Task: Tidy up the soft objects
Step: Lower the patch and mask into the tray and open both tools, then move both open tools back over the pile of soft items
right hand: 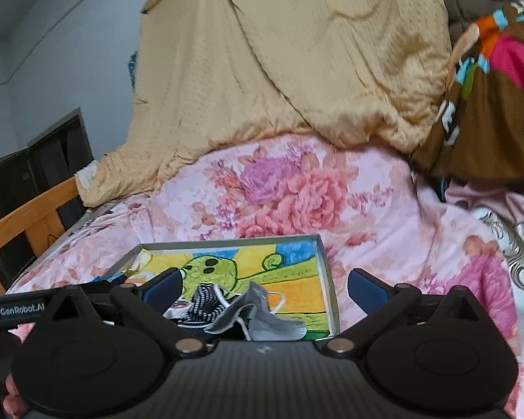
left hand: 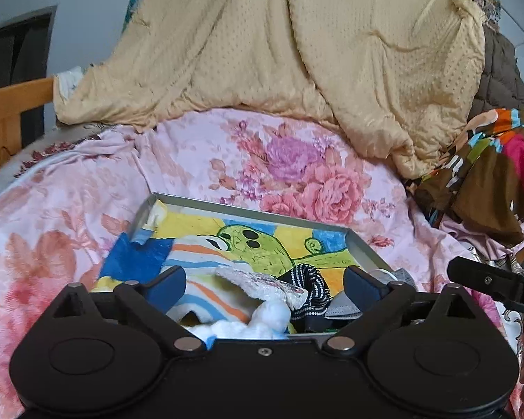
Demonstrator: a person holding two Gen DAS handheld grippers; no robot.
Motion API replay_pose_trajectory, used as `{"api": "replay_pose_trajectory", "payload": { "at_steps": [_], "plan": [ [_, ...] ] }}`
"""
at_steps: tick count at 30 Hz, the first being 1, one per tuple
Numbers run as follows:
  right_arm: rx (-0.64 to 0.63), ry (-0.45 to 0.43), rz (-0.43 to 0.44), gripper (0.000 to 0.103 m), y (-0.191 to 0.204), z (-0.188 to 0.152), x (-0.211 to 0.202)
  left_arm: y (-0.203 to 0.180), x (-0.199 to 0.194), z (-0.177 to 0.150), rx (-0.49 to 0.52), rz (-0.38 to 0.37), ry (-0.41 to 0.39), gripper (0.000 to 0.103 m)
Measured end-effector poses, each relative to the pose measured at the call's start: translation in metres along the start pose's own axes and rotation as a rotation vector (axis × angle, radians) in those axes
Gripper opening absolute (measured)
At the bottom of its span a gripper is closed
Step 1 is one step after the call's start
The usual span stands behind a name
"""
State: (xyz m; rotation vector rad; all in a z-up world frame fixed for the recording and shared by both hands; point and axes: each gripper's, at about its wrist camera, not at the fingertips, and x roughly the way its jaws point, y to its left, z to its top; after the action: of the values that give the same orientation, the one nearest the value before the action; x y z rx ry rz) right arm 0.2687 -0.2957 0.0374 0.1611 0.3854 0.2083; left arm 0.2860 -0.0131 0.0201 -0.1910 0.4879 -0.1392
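A grey metal tray (left hand: 365,249) with a bright cartoon drawing on its floor lies on the floral bedsheet (left hand: 279,160). It holds a striped cloth (left hand: 206,272), a white fluffy piece (left hand: 262,317), a black-and-white dotted sock (left hand: 309,288) and a grey face mask (right hand: 272,317). My left gripper (left hand: 263,284) is open, its fingers on either side of the pile, just above it. My right gripper (right hand: 265,286) is open over the tray's near right part (right hand: 323,255), above the mask and the dotted sock (right hand: 202,302).
A tan quilt (left hand: 297,45) is heaped at the back of the bed. A brown patterned garment (left hand: 489,174) lies at the right. A wooden bed frame (left hand: 14,111) and dark furniture stand at the left. The right gripper's body (left hand: 499,284) shows beside the left one.
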Motion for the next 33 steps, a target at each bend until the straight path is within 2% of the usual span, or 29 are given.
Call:
{"api": "replay_pose_trajectory", "payload": {
  "at_steps": [7,17,22,26,33],
  "plan": [
    [-0.021,-0.087,0.018,0.103,0.007,-0.007,-0.046,0.0,-0.047,-0.005,-0.003,0.02,-0.019,0.102],
    [-0.059,-0.111,0.019,0.103,0.025,-0.022,-0.091,-0.003,-0.122,-0.029,-0.019,0.03,-0.063,0.102],
    [-0.061,-0.074,0.033,0.103,0.032,-0.034,-0.108,0.003,-0.146,-0.047,-0.05,0.053,-0.058,0.102],
    [-0.061,-0.032,0.033,0.103,0.037,-0.043,-0.118,0.01,-0.154,-0.06,-0.07,0.067,-0.008,0.102],
    [-0.031,0.032,0.028,0.103,0.038,-0.056,-0.126,0.009,-0.166,-0.077,-0.047,0.046,0.053,0.102]
  ]
}}
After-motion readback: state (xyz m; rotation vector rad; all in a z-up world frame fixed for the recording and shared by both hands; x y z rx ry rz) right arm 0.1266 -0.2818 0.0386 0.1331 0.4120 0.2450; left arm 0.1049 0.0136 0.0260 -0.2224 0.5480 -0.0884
